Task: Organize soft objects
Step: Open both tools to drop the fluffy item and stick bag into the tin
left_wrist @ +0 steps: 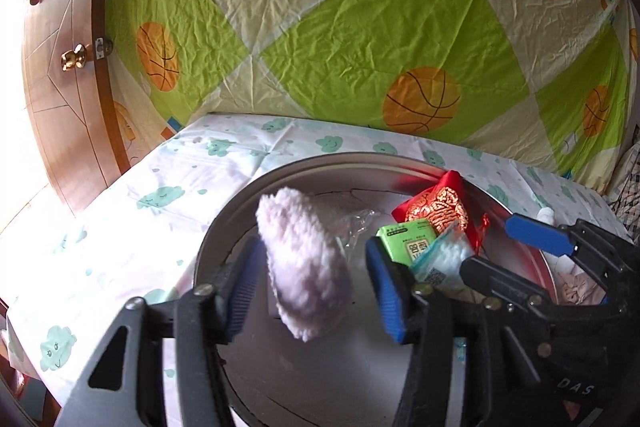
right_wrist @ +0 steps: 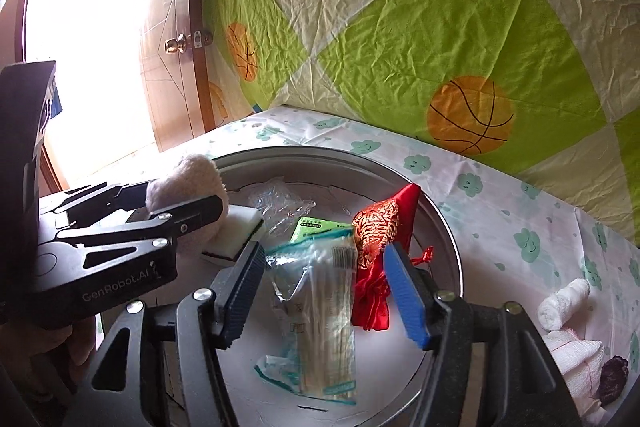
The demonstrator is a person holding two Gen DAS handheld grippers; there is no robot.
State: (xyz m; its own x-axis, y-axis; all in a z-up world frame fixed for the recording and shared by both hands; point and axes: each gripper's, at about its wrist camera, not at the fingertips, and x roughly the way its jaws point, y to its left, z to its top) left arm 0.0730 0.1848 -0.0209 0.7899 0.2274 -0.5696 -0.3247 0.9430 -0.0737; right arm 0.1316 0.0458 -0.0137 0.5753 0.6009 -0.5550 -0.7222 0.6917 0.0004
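A round metal tray (left_wrist: 320,163) (right_wrist: 448,227) sits on the cloud-print bed sheet. My left gripper (left_wrist: 312,291) is open over it, and a fluffy pale pink sock (left_wrist: 304,267) hangs between its blue pads, touching the left one. The sock also shows in the right wrist view (right_wrist: 188,183), beside the left gripper (right_wrist: 184,207). My right gripper (right_wrist: 324,291) is open above a clear bag of cotton swabs (right_wrist: 324,307) in the tray. A red embroidered pouch (right_wrist: 380,247) (left_wrist: 440,207) and a green tissue pack (left_wrist: 408,239) (right_wrist: 312,227) lie there too.
A white sponge block (right_wrist: 240,231) and crumpled clear plastic (right_wrist: 280,203) lie in the tray. Rolled white cloths (right_wrist: 568,327) lie on the sheet to the right of the tray. A basketball-print quilt (left_wrist: 360,27) rises behind. A wooden door (left_wrist: 60,67) stands at left.
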